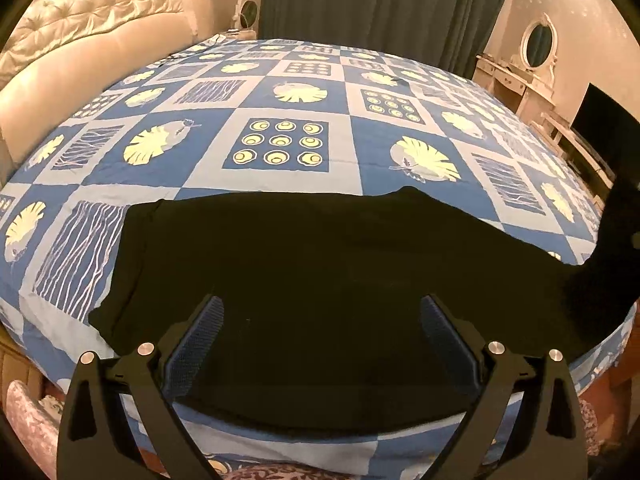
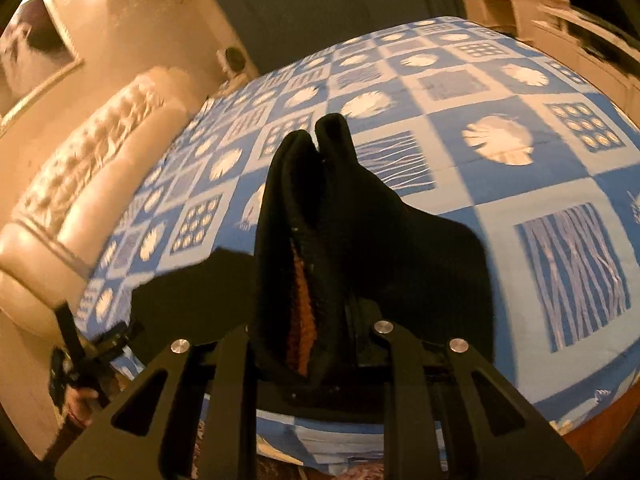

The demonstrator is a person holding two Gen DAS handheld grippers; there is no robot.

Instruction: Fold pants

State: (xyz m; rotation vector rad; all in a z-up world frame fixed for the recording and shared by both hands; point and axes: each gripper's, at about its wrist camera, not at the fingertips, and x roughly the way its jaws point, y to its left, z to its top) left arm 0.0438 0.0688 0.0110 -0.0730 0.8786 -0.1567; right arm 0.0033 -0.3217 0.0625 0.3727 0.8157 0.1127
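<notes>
The black pants (image 1: 320, 272) lie spread flat on the blue patterned bedspread (image 1: 280, 100) near the bed's front edge. My left gripper (image 1: 322, 320) is open and empty, hovering just above the pants with its blue-padded fingers (image 1: 200, 340) wide apart. In the right wrist view my right gripper (image 2: 320, 312) is shut on a bunched end of the pants (image 2: 320, 216), lifted off the bed, with fabric draping over the fingers and an orange lining showing. The rest of the pants trails down to the left (image 2: 200, 292).
A cream tufted headboard (image 1: 80, 40) stands at the left. Dark curtains (image 1: 380, 8) hang beyond the bed. A white dressing table with an oval mirror (image 1: 538, 44) and a dark screen (image 1: 600, 120) are at the right. The left gripper shows low left in the right wrist view (image 2: 80, 356).
</notes>
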